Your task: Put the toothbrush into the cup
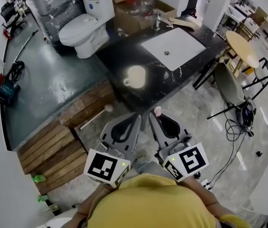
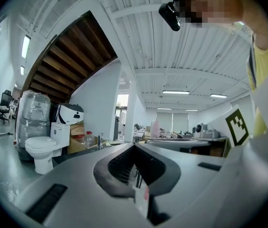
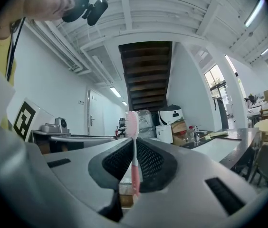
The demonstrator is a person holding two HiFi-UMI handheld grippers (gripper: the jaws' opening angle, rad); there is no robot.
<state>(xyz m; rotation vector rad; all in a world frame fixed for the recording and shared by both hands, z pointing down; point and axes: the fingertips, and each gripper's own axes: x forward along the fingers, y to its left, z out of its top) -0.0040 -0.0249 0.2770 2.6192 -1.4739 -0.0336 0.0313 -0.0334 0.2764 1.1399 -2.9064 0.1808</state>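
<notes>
Nearest the head camera, a yellow-clad shoulder is seen. Just beyond it the two marker cubes are carried side by side, with both tools pointed toward the dark worktop.

The right tool is closed on the pink toothbrush. In the right gripper view the handle is pinched between the ribbed pads and stands roughly upright. The bristle head rises clear above the jaw tips. In the head view only that pink head can be made out at the tip of the tool.

The left tool is seen with its jaws drawn together. Nothing certain is held in it; a small pale and red sliver low in the gap cannot be identified.

The cup, pale and handled, stands on the worktop ahead of both tools and well apart from them. A white basin is set into the worktop further on. Nothing can be seen inside the cup from here.

The task is judged to be at its middle stage. The grasp of the toothbrush has been made and looks secure, but nothing has been delivered yet. What is left is for the toothbrush to be carried forward over the cup, lowered through the rim and released. The cup may need to be steadied, since a light one could be tipped by the handle.
</notes>
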